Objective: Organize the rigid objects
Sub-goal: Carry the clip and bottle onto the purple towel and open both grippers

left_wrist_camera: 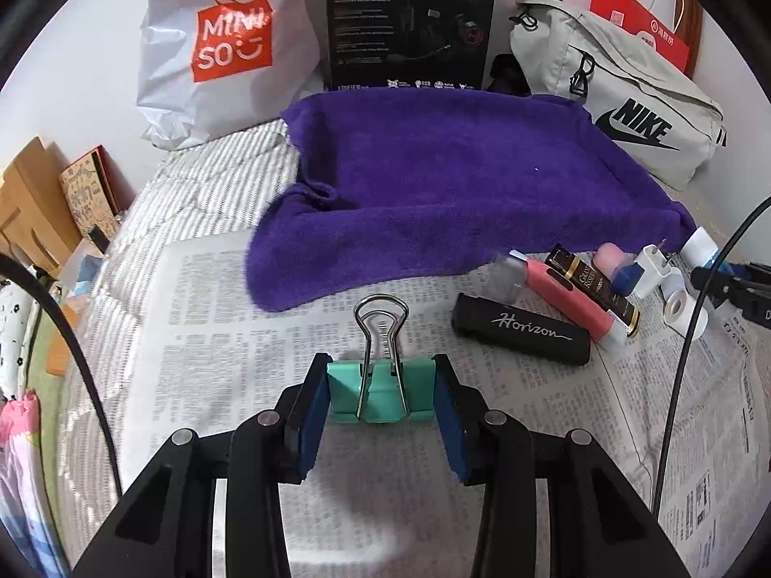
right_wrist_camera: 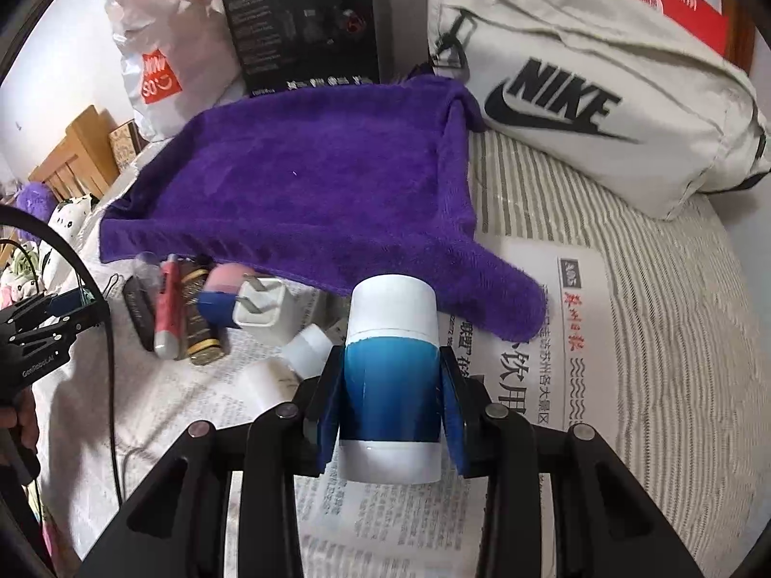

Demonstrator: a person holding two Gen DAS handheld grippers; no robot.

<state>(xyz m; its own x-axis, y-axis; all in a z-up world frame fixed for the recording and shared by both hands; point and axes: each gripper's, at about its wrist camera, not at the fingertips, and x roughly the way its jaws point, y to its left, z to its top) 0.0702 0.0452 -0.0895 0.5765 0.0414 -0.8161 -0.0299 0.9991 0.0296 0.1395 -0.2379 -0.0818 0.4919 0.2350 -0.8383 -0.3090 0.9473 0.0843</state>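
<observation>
My left gripper [left_wrist_camera: 383, 375] is shut on a teal binder clip [left_wrist_camera: 380, 392], its wire handles pointing forward, just above the newspaper [left_wrist_camera: 241, 337]. My right gripper [right_wrist_camera: 392, 366] is shut on a blue and white bottle [right_wrist_camera: 390, 375], held upright. A purple towel [left_wrist_camera: 443, 183] lies spread ahead, also in the right wrist view [right_wrist_camera: 299, 192]. Beside it lie a black Horizon case [left_wrist_camera: 523, 330], a red tube [left_wrist_camera: 568, 296], a black and gold tube [left_wrist_camera: 595, 289], a pink and blue item [right_wrist_camera: 219, 296], a white charger plug [right_wrist_camera: 260, 308] and small white bottles [right_wrist_camera: 303, 349].
A Miniso bag [left_wrist_camera: 226, 48], a black box [left_wrist_camera: 409, 19] and a Nike bag [left_wrist_camera: 621, 96] stand behind the towel. A striped bedsheet [right_wrist_camera: 650, 289] lies under the newspaper. Black cables [left_wrist_camera: 684, 337] hang at the sides. The left gripper shows in the right wrist view [right_wrist_camera: 86, 306].
</observation>
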